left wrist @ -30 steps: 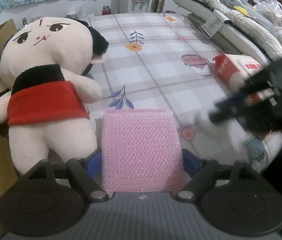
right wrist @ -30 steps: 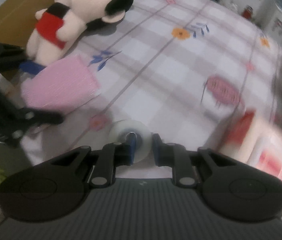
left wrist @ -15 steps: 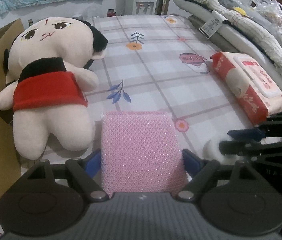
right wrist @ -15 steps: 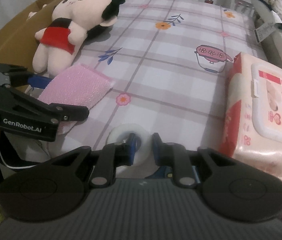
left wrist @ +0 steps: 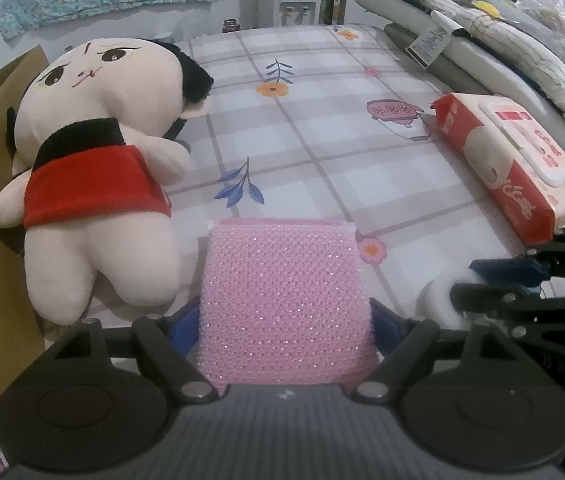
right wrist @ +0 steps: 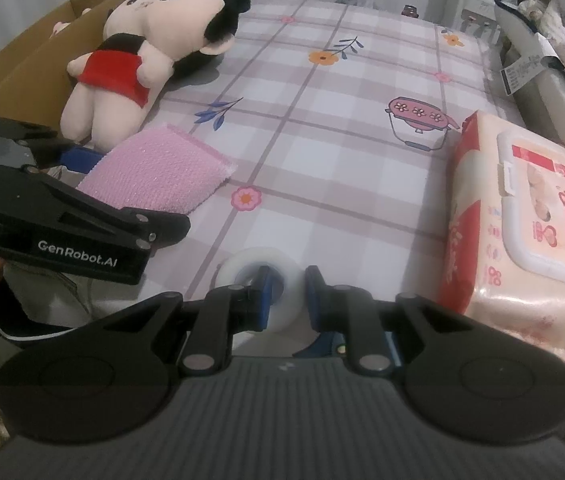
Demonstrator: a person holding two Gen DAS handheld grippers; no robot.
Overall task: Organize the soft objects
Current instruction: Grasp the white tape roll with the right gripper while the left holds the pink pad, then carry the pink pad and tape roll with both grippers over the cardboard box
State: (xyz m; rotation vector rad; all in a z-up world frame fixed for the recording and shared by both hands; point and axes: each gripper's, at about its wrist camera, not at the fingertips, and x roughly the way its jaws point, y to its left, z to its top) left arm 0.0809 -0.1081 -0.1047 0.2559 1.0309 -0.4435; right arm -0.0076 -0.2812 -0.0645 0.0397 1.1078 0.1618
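Low centre of both views: I grip sponge [left wrist: 286, 304] left [left wrist: 284, 320], tape [right wrist: 260, 280] right [right wrist: 284, 298]. Tape wall is thin; it could twist free.

Both cameras sit just behind their own tongs and look steeply down and forward along them across the bed [left wrist: 322, 128], close to its near edge. The left view has the doll [left wrist: 94, 168] left of its tongs and the wipes pack [left wrist: 514, 168] far right. The right view, set beside it, has the pack [right wrist: 522, 232] just right of its tongs and the doll [right wrist: 142, 64] far left. Both share the pink sponge [right wrist: 158, 172], the bed's plaid sheet and each other's tongs.
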